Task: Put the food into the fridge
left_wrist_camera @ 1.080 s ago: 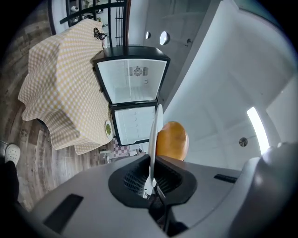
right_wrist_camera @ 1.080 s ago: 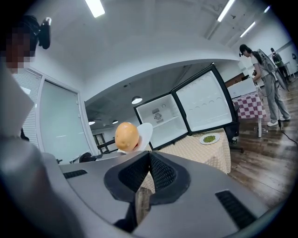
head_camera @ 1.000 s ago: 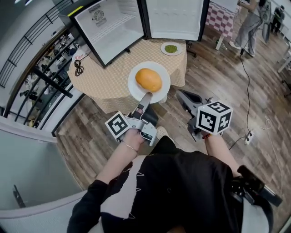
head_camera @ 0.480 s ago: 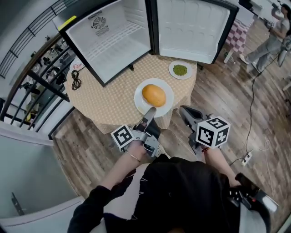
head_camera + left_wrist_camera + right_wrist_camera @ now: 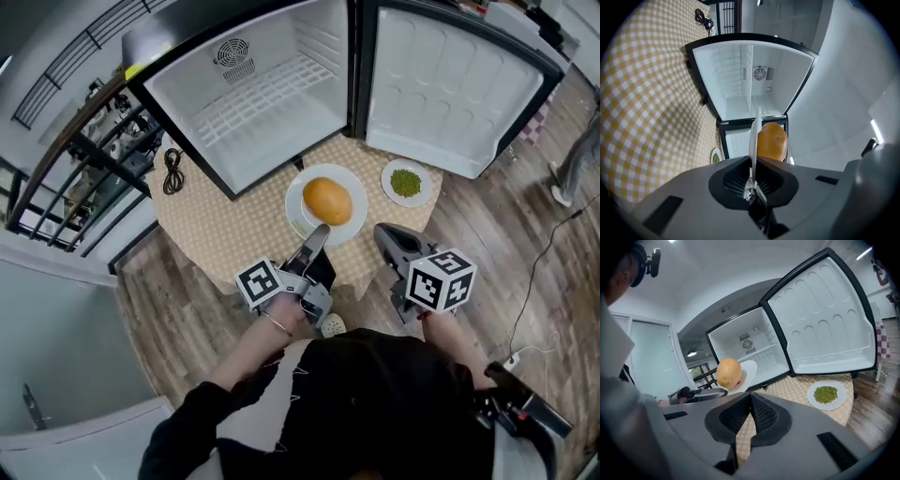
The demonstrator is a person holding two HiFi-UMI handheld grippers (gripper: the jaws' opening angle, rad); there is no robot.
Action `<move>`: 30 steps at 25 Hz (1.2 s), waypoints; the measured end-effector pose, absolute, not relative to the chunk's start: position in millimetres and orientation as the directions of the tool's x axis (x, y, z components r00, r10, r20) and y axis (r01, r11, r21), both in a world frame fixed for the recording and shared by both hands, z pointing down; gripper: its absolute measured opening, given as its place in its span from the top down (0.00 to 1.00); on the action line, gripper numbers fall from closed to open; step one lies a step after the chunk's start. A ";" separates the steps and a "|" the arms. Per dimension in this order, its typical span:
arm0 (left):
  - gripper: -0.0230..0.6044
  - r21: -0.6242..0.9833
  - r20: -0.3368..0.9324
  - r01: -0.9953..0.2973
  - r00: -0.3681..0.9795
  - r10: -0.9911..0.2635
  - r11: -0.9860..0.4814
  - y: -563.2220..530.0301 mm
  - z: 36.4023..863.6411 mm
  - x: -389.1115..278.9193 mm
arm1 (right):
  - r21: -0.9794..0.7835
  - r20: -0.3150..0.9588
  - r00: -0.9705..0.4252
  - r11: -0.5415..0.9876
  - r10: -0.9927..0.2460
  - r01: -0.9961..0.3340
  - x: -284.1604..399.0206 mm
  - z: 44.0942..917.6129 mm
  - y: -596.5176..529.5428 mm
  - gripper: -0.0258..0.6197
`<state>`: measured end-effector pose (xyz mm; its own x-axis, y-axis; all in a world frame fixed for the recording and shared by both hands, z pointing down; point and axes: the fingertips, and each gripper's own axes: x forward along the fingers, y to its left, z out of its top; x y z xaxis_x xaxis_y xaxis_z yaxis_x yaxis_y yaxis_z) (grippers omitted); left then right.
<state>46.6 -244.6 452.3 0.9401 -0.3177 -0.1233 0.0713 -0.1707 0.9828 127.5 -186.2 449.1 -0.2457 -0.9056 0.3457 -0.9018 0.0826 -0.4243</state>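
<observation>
A round orange-brown food [image 5: 327, 200] lies on a white plate [image 5: 302, 194], held in the air above the checkered table [image 5: 234, 225]. My left gripper [image 5: 317, 236] is shut on the plate's near rim. In the left gripper view the plate [image 5: 754, 136] shows edge-on between the jaws, with the food [image 5: 772, 140] on its right side. My right gripper [image 5: 387, 234] is shut and empty, to the right of the plate. A small plate of green peas [image 5: 405, 183] rests on the table. The open fridge [image 5: 272, 94] stands behind, its inside empty.
The fridge door [image 5: 450, 94] swings open to the right, behind the pea plate [image 5: 826, 394]. A black cable [image 5: 173, 172] lies on the table's left part. A dark railing [image 5: 84, 159] runs along the left. Wood floor surrounds the table.
Both grippers and the plate with the food have moved forward over the table toward the open fridge, which now fills more of the head view. Grips are unchanged.
</observation>
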 end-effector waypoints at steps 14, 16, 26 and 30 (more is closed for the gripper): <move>0.92 0.977 -0.164 0.094 0.905 -0.392 -0.193 -296.4 432.4 49.9 | -0.410 0.299 -0.309 0.171 -0.903 -0.896 135.6 434.4 -255.3 0.93; 0.92 0.977 -0.164 0.088 0.895 -0.415 -0.196 -300.9 431.4 45.2 | -0.411 0.295 -0.339 0.201 -0.894 -0.889 132.2 433.5 -266.4 0.93; 0.92 0.977 -0.156 0.038 0.793 -0.589 -0.208 -328.7 425.0 29.1 | -0.402 0.275 -0.538 0.414 -0.797 -0.817 115.8 419.9 -324.0 0.94; 0.92 0.978 -0.154 0.020 0.740 -0.655 -0.208 -340.0 419.3 32.7 | -0.395 0.280 -0.603 0.483 -0.747 -0.781 116.5 416.3 -337.8 0.94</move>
<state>32.7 -340.0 419.3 0.7396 -0.6551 -0.1544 0.0202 -0.2078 0.9780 116.5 -337.8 416.3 -0.6031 -0.7470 0.2797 -0.7815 0.4832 -0.3947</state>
